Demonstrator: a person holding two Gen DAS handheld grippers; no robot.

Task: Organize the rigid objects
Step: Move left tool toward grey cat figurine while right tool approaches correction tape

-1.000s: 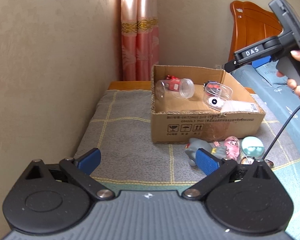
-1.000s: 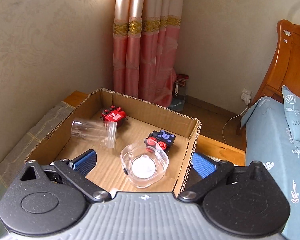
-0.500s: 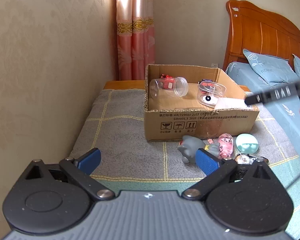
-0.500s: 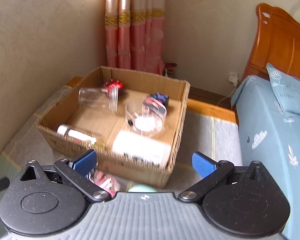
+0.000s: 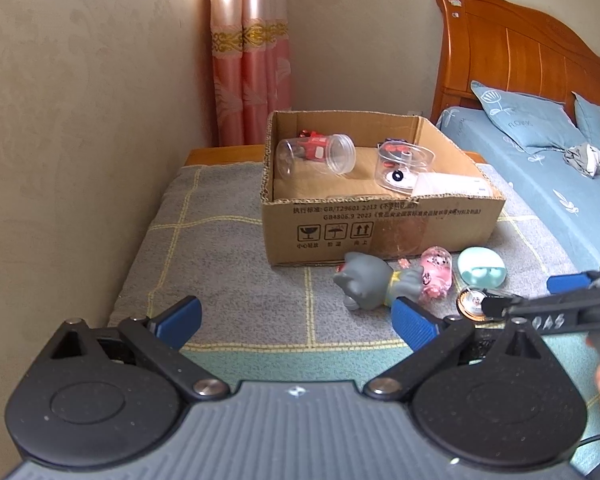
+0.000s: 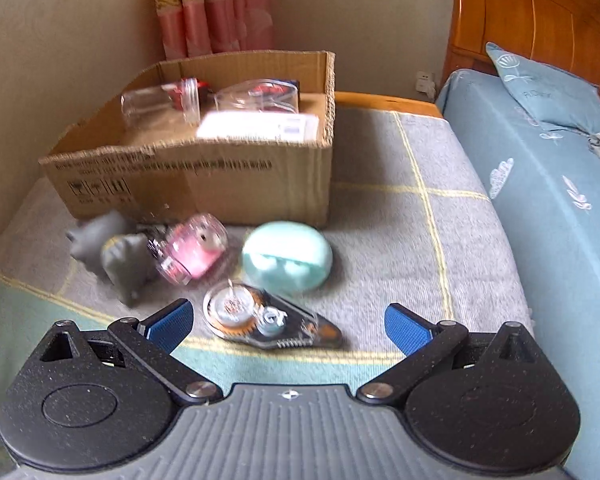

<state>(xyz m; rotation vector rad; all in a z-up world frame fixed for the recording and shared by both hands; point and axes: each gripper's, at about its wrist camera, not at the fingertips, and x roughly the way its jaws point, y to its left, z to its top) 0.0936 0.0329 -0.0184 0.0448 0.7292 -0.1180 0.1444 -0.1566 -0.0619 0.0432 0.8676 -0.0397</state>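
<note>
The right gripper (image 6: 286,322) has its jaws wide apart and empty, low over the clear correction-tape dispenser (image 6: 260,318), which lies on the grey blanket (image 6: 400,240) near its front edge. I judge that the step in hand is the reach for the next loose thing. The next move calls for lowering the jaws around the dispenser's narrow body, closing them, then carrying it to the cardboard box (image 5: 380,224). The left gripper (image 5: 296,320) is also apart and empty, back from the box. Four things wait outside the box: one grey toy figure (image 5: 366,284), one pink capsule (image 6: 192,250), one mint case (image 6: 286,256) and the dispenser. Inside I count two clear containers and a white packet; small red toys are partly hidden.
</note>
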